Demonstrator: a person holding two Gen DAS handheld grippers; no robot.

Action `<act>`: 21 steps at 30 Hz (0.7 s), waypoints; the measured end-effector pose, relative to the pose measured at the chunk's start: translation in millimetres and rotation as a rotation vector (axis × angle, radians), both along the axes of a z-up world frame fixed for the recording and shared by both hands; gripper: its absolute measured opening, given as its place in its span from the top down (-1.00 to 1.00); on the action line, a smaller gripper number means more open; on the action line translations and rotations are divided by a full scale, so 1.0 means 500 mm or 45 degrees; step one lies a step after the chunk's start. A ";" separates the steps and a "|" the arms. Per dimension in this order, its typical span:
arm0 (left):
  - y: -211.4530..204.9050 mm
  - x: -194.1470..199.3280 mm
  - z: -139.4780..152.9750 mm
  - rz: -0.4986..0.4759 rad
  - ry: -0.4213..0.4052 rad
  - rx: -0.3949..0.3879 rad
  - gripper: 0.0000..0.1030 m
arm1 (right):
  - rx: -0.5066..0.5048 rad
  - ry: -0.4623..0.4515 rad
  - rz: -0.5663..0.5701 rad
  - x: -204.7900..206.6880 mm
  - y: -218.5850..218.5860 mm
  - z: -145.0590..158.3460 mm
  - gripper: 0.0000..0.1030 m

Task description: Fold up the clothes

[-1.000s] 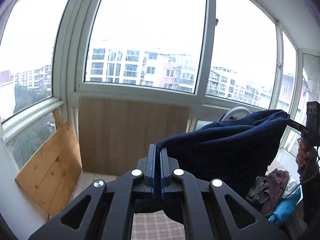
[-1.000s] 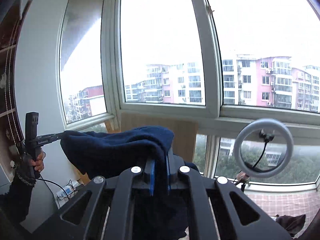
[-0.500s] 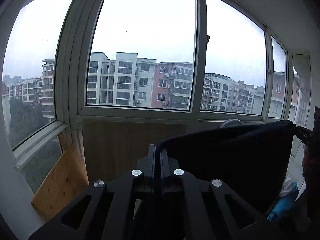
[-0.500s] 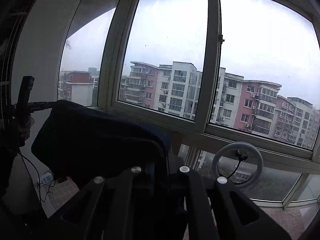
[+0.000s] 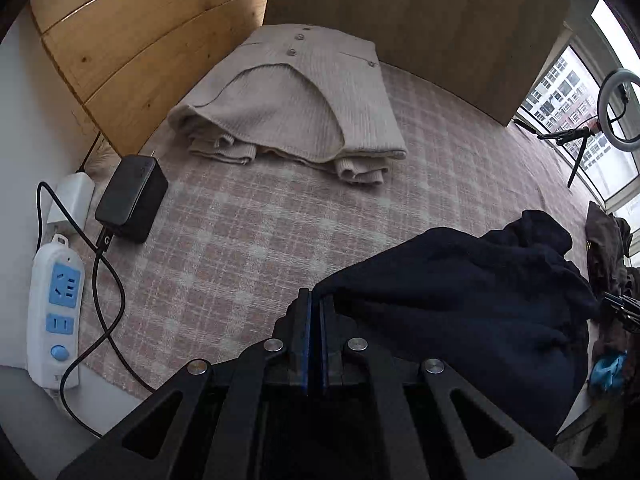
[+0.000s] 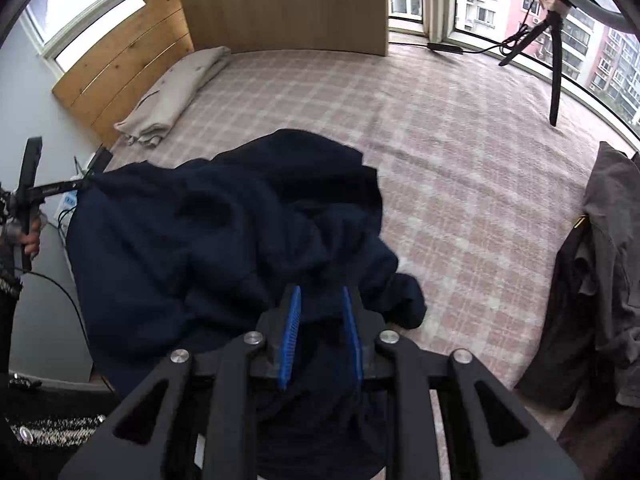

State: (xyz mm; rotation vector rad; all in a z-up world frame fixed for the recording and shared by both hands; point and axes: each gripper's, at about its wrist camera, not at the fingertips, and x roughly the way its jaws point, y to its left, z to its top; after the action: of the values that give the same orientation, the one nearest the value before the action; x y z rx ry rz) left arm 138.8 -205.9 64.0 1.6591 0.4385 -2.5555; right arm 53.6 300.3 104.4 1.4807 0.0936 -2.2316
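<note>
On the checked blanket [image 6: 460, 168] the navy garment [image 6: 224, 232] lies bunched, near the front edge and well apart from the folded beige sweater [image 5: 296, 100] by the wooden panel [image 5: 132, 40]. Left tongs [image 5: 315, 312] are closed on a corner of the navy cloth, blue pads pinched tight. Right tongs [image 6: 320, 320] are opening; cloth sits between the pads, but they no longer appear to press on it.

Risks, as I judge them:
- With one corner let go while the other is held, the garment could settle in a heap rather than flat; creases would then get folded in.
- The near part of the cloth hangs toward the blanket's front edge, so a pull from the left could drag it off.
- A fold may catch on a right pad as the tongs lift away and tug the cloth out of line.
- The power strip [image 5: 56, 308] and its cable [image 5: 104, 280] lie close on the left; a sweep of cloth or tongs could snag them.

Hard to make out:
- The garment is too crumpled to tell sleeves, collar or hem.
- Its lower part is hidden beneath both tongs.
- The dark clothes pile [image 6: 600, 280] at the right edge is cut off, its pieces indistinct.
</note>
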 end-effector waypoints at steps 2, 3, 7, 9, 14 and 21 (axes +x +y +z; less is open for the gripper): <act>0.001 0.007 0.011 0.002 0.015 -0.003 0.95 | -0.020 -0.007 0.071 -0.034 -0.019 -0.006 0.13; 0.004 0.010 0.019 -0.002 0.025 -0.007 0.95 | -0.001 -0.015 0.122 -0.045 -0.037 -0.017 0.03; 0.013 0.031 0.039 -0.010 0.053 -0.008 0.95 | 0.113 -0.041 0.321 -0.075 -0.111 -0.068 -0.05; 0.012 0.037 0.042 -0.003 0.051 -0.011 0.95 | 0.130 -0.076 0.374 -0.082 -0.133 -0.095 0.08; 0.019 0.043 0.065 0.003 0.086 0.008 0.95 | 0.052 -0.029 0.359 -0.068 -0.115 -0.058 0.91; 0.071 0.087 0.115 -0.090 0.123 0.026 0.95 | -0.355 0.033 0.270 0.058 0.052 0.169 0.91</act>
State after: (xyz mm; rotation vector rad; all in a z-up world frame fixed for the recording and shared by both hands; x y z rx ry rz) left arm 182.5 -170.4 121.5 1.5901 0.4215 -2.7002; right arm 82.8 326.2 189.1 1.2323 -0.0489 -2.0020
